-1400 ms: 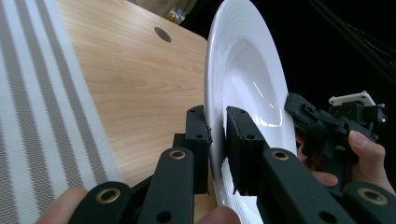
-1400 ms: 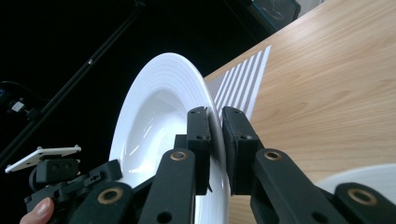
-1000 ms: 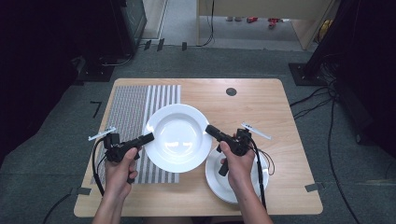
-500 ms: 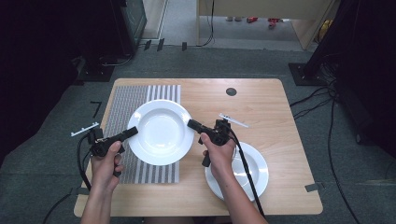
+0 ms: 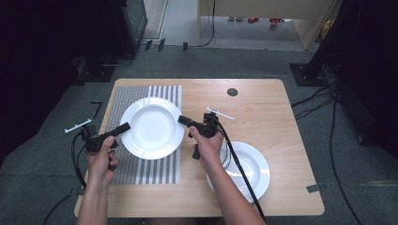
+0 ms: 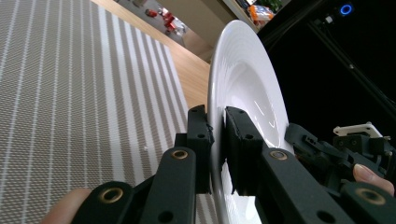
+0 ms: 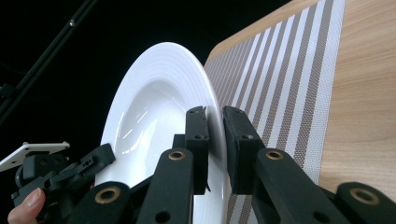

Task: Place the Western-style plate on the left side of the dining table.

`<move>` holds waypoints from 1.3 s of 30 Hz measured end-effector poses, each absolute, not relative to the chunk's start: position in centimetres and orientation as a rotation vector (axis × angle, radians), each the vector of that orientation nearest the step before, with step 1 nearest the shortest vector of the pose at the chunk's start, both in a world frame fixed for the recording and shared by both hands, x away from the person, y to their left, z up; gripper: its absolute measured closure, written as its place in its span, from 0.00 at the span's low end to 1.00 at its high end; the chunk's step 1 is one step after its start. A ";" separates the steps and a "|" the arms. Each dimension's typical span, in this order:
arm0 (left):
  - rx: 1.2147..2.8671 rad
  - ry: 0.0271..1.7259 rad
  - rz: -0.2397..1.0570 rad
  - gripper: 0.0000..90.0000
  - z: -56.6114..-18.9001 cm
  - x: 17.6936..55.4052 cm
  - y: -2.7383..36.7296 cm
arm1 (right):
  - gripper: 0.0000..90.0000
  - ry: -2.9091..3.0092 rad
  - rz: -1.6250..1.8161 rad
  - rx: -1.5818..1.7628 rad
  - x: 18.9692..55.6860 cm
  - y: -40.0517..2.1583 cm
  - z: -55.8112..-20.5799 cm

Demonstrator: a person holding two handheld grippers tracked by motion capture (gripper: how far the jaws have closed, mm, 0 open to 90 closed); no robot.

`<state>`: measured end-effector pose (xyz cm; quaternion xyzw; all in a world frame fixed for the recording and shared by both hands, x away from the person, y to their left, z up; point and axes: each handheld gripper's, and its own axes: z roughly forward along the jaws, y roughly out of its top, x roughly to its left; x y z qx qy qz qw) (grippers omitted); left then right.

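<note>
You have the white plate [image 5: 152, 126] pinched at opposite rims, left claw [image 5: 123, 128] and right claw [image 5: 184, 120] each clamped on its edge, and it is over the striped placemat [image 5: 141, 171] on the desk [image 5: 281, 117]. What seems left: lower it, release. A second plate [image 5: 253, 168] sits near your right forearm.

The left gripper [image 6: 217, 149] rises from the bottom edge, its two black jaws closed on the rim of a white deep plate [image 6: 245, 88], one jaw on each face. The plate stands edge-on, stretching up and away beyond the jaws. Left of the jaws lies a grey placemat with thin white stripes [image 6: 70, 93], and past it a strip of wooden desk [image 6: 189, 70]. Right of the jaws, across the plate, the other gripper [image 6: 336, 154] meets the far rim, a fingertip [image 6: 369, 173] beside it.
</note>
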<state>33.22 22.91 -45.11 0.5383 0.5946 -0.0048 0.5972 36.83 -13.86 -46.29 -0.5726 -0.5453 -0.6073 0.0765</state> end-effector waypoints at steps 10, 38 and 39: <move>1.207 1.438 -0.009 0.91 -46.9 34.6 24.0 | 0.91 -1.642 -1.753 -1.731 39.4 -12.4 -47.9; 1.155 1.599 0.066 0.88 -51.2 38.7 25.7 | 0.91 -1.610 -1.602 -1.847 44.1 -8.6 -52.0; 1.157 1.604 0.066 0.87 -51.4 38.7 25.7 | 0.91 -1.612 -1.602 -1.851 44.2 -8.6 -52.1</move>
